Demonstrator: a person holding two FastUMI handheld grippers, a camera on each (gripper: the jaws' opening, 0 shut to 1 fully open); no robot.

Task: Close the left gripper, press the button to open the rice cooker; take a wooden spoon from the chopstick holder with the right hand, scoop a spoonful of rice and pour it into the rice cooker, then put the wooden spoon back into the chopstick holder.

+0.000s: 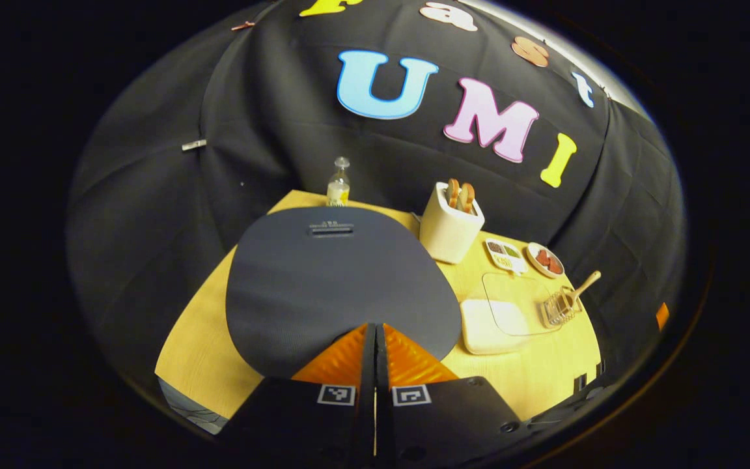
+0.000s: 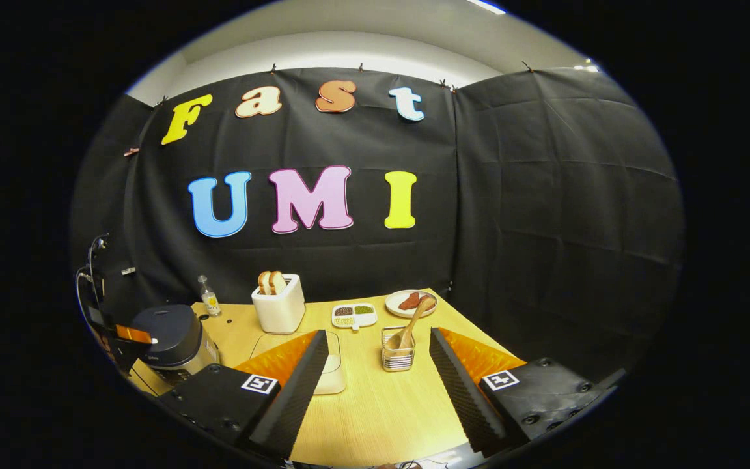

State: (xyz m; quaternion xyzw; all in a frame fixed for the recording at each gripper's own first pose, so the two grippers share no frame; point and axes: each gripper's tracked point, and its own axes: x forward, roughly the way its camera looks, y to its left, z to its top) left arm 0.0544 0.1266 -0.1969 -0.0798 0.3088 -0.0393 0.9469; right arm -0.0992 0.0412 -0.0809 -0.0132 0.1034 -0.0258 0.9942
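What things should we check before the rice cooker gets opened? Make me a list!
1. Left gripper fingers closed together: ok.
2. Left gripper over the rice cooker lid: ok.
3. Fingers touching the button: cannot tell.
4. Lid open: not ok, it is down.
5. Right gripper open, ready for the wooden spoon: ok.
6. Spoon standing in the chopstick holder: ok.

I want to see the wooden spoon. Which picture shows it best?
The right gripper view: the wooden spoon stands near and plain in its wire holder. The left gripper view shows it small and far off.
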